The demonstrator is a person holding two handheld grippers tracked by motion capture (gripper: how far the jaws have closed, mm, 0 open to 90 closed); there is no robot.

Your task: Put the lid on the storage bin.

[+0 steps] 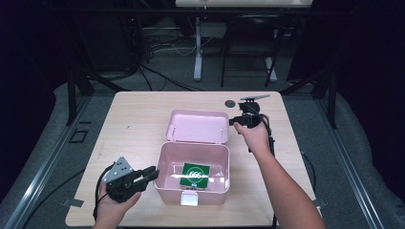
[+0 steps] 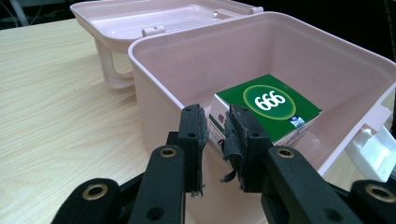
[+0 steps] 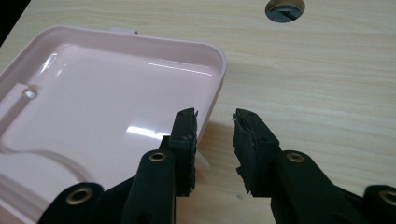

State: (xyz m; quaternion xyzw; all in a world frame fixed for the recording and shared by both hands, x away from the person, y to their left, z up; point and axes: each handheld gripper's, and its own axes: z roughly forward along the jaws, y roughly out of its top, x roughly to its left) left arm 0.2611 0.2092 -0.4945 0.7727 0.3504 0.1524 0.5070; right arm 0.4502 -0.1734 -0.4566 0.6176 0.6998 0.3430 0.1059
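An open pink box stands near the table's front edge, its lid thrown back flat behind it. A green carton marked 666 lies inside on the bottom. My left gripper is at the box's left wall. In the left gripper view the jaws pinch that wall's rim, with the carton just beyond. My right gripper is at the lid's right edge. In the right gripper view it stands open, one jaw over the lid and the other over bare wood.
A white latch hangs at the box's front wall. A round cable hole sits in the tabletop behind the right gripper. A desk leg and chair legs stand on the dark floor beyond the table.
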